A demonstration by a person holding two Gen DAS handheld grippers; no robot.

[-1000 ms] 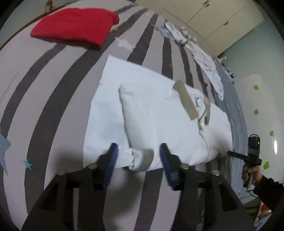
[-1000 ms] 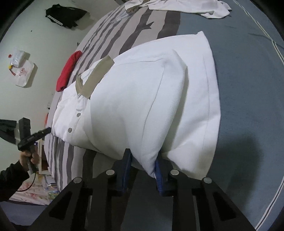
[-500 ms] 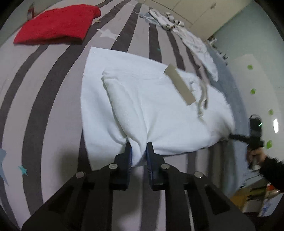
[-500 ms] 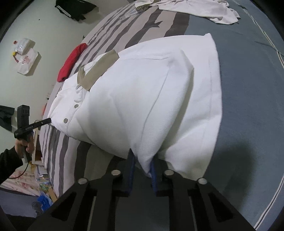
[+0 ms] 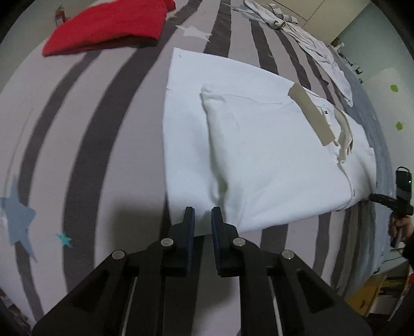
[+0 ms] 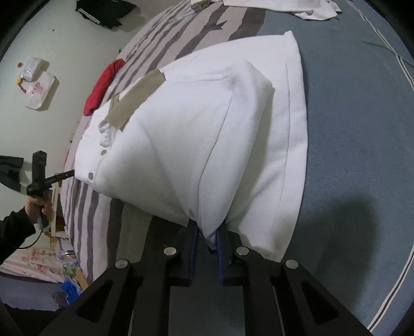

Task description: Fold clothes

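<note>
A white polo shirt (image 5: 261, 155) with a beige collar (image 5: 311, 116) lies partly folded on a grey striped bedspread (image 5: 90, 129). My left gripper (image 5: 202, 219) is shut on the shirt's near edge, where a folded flap bunches between the fingers. In the right wrist view the same shirt (image 6: 196, 134) spreads ahead, and my right gripper (image 6: 207, 234) is shut on a pinched fold at its near corner, lifting it slightly. Each gripper shows small in the other's view, held in a hand.
A folded red garment (image 5: 108, 25) lies at the far left. Another white garment (image 5: 310, 44) lies crumpled at the far side. The blue part of the bedding (image 6: 362, 129) runs along the right. Black clothing (image 6: 106, 13) and a plastic bag (image 6: 36, 85) lie on the floor.
My left gripper has closed from wide open onto the shirt's near edge. My right gripper stays shut on its fold, and the shirt has shifted a little.
</note>
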